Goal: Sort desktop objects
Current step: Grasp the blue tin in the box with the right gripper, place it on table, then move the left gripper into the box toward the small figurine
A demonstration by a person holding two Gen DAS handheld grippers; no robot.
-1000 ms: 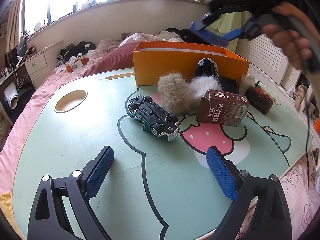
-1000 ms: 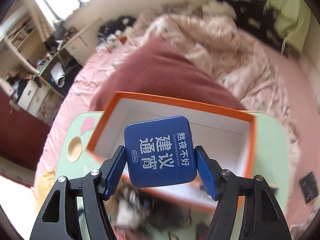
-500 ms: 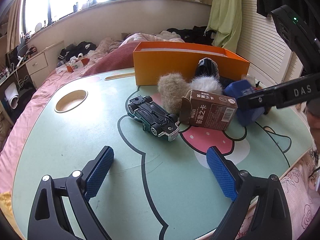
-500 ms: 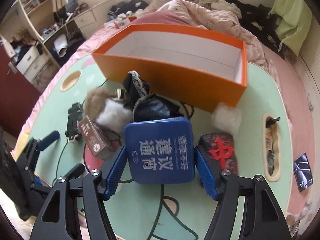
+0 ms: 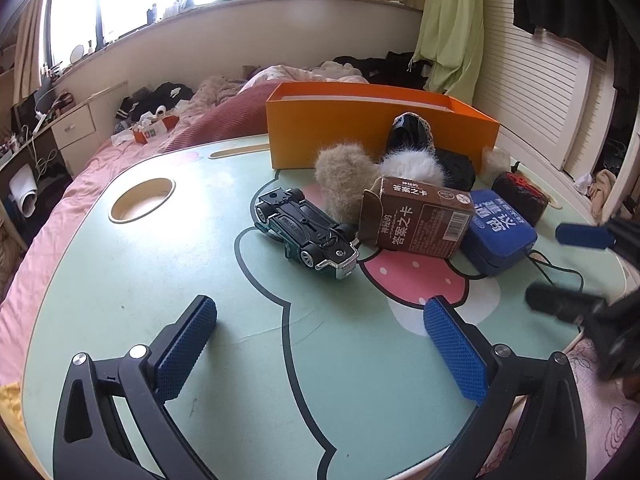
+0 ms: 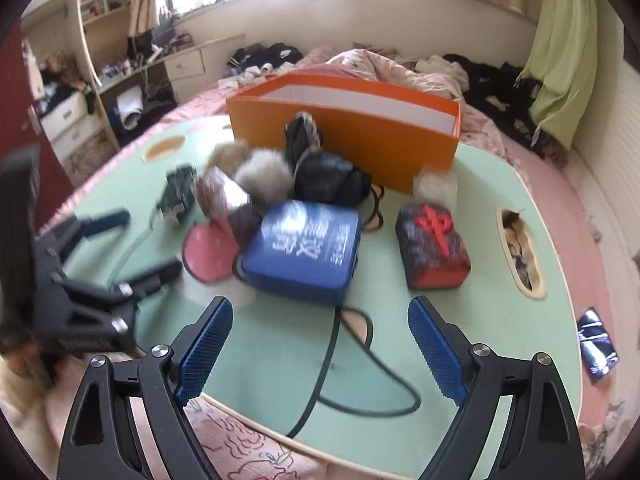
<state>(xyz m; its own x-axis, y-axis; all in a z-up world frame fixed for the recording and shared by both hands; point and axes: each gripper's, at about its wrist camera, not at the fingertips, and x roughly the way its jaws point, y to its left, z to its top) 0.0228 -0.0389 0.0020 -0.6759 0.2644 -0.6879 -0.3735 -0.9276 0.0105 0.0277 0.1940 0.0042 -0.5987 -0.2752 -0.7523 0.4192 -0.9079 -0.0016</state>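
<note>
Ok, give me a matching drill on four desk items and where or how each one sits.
Things:
1. dark toy car
2. blue square tin
3. orange cardboard box
4. brown carton

States:
A. open-topped, behind the pile
B. flipped, wheels up
C. flat on the table, ahead of the open right tongs
D. on its side between car and tin

Pairs: 1-B, 2-C, 3-A, 4-D

My left black plastic two-finger gripper (image 5: 320, 356) carries blue cross-hatched rubber pads (image 5: 185, 348) and silver screw heads (image 5: 137, 351); my right black plastic two-finger gripper (image 6: 322, 350) looks the same, blue-padded, silver-screwed.
</note>
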